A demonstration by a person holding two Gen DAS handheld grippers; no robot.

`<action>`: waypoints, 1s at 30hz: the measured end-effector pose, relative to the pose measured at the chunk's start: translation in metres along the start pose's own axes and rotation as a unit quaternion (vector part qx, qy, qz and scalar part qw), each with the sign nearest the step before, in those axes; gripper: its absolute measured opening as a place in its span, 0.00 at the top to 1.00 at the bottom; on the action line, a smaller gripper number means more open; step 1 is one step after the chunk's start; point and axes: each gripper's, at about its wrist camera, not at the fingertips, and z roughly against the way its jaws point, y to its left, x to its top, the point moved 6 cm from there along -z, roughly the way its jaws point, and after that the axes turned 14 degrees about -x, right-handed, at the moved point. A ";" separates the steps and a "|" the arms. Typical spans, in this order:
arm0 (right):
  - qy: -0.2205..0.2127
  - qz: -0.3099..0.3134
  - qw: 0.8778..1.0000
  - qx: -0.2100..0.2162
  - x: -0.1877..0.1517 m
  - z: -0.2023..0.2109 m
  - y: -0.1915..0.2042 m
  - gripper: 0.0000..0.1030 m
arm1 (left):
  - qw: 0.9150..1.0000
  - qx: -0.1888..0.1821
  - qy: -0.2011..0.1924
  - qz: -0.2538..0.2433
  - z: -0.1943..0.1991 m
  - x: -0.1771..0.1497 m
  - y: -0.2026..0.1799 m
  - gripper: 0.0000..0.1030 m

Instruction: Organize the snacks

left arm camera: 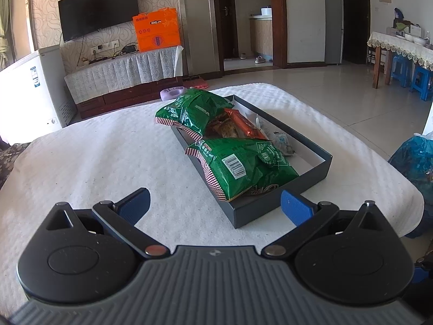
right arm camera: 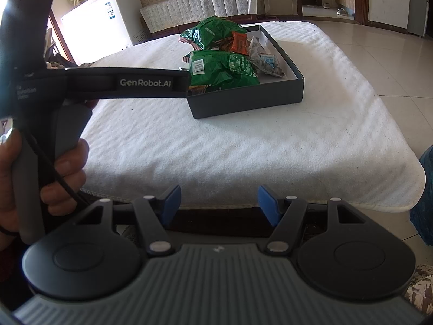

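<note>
- Fingers of the left gripper (left arm camera: 215, 205) stand wide apart with nothing between them, low over the white-covered surface (left arm camera: 94, 157), at the near end of the dark box (left arm camera: 270, 211).
- Right gripper (right arm camera: 218, 204) fingers are spread too, empty, hanging at the surface's near edge, well short of the box.
- Left hand (right arm camera: 46, 173) grips its handle upright at the left.
- Two green snack bags (left arm camera: 243, 168), an orange packet (left arm camera: 243, 124) and a clear bag (right arm camera: 266, 62) lie in the box.

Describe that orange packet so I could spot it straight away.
Find the white cloth-covered table, then the dark shallow box on it. Between the two green bags, near and far, lies the orange packet: long, slim, and the only orange thing in the box.
</note>
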 end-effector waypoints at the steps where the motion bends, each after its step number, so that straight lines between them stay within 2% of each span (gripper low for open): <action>1: 0.000 0.000 1.000 0.000 0.000 0.000 0.000 0.36 | 1.000 0.001 0.000 -0.001 0.000 0.000 0.000 0.00; 30: 0.003 -0.002 1.000 0.005 -0.001 0.000 0.001 0.36 | 1.000 -0.005 0.005 0.000 -0.001 0.000 -0.002 0.00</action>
